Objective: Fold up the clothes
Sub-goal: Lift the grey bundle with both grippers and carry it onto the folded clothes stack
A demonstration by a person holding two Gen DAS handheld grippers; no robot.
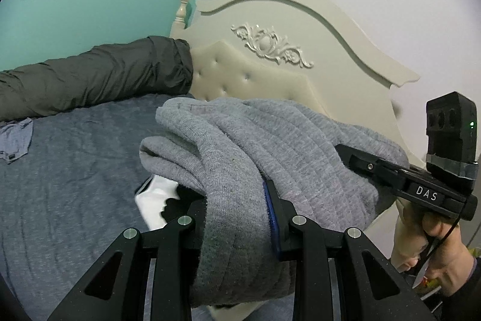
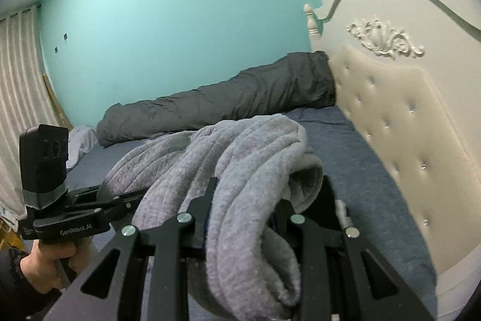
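Note:
A grey knit garment [image 1: 270, 134] hangs bunched in thick folds above the bed, held up between both grippers. In the left wrist view my left gripper [image 1: 236, 217] is shut on a thick fold of it, and the blue pad [image 1: 270, 215] presses the cloth. My right gripper [image 1: 354, 158], held by a hand, bites into the same garment from the right. In the right wrist view the garment [image 2: 240, 140] drapes over and between the fingers of my right gripper [image 2: 249, 209], which is shut on it. The left gripper [image 2: 120, 197] grips its left side. A white and black item [image 1: 156, 200] shows under the bundle.
The bed has a blue-grey sheet [image 1: 75, 185]. A dark grey rolled duvet [image 2: 225, 98] lies along the teal wall. The cream tufted headboard [image 2: 390, 140] stands close on the right. A small blue-grey garment [image 1: 15, 140] lies at the far left, and a curtain [image 2: 18, 80] hangs beyond.

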